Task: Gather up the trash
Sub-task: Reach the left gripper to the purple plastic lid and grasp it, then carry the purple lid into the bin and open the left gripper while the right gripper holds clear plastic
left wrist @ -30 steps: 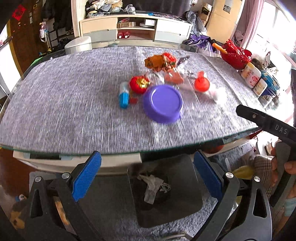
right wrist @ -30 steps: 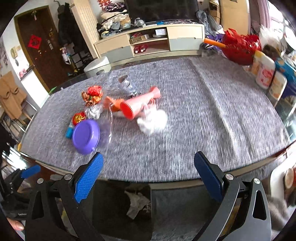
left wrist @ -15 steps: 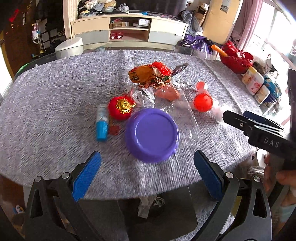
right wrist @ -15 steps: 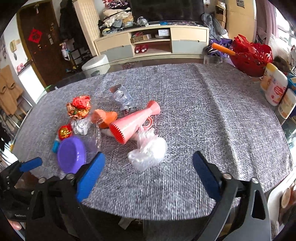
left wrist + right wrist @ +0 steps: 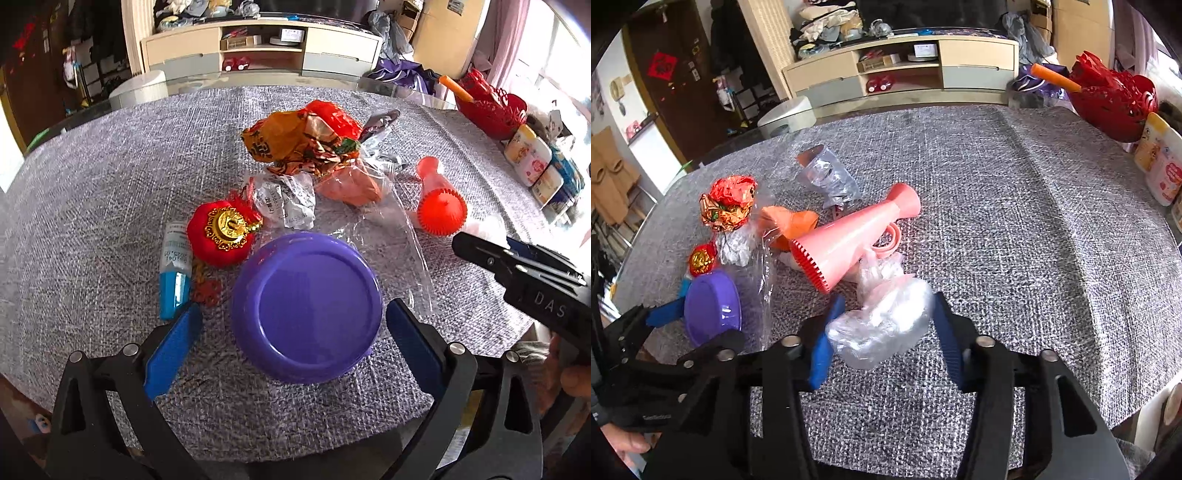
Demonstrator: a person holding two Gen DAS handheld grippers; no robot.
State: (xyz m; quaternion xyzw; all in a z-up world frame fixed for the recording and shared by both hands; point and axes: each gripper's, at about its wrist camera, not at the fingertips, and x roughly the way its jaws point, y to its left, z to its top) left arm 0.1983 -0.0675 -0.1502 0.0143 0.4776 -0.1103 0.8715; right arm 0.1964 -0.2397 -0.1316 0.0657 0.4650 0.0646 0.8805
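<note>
A purple bowl (image 5: 306, 306) lies upside down on the grey table mat, also in the right wrist view (image 5: 711, 304). My left gripper (image 5: 295, 325) is open with its blue pads on either side of the bowl. My right gripper (image 5: 882, 328) is open around a crumpled clear plastic bag (image 5: 882, 325), with gaps at both pads. Behind lie an orange-red foil wrapper (image 5: 306, 136), a crumpled white wrapper (image 5: 288, 199), a clear plastic sheet (image 5: 388, 221), a silver wrapper (image 5: 827, 177) and an orange piece (image 5: 786, 221).
A pink toy horn (image 5: 849, 243), a red lantern ornament (image 5: 221, 232) and a blue-white tube (image 5: 175, 269) lie among the trash. Bottles (image 5: 532, 162) and a red basket (image 5: 1115, 99) stand at the right edge. A cabinet (image 5: 258, 48) stands beyond the table.
Both grippers moved forward from the table's edge over the mat. The left now straddles the purple bowl. The right now straddles the clear plastic bag and its jaws have narrowed.
</note>
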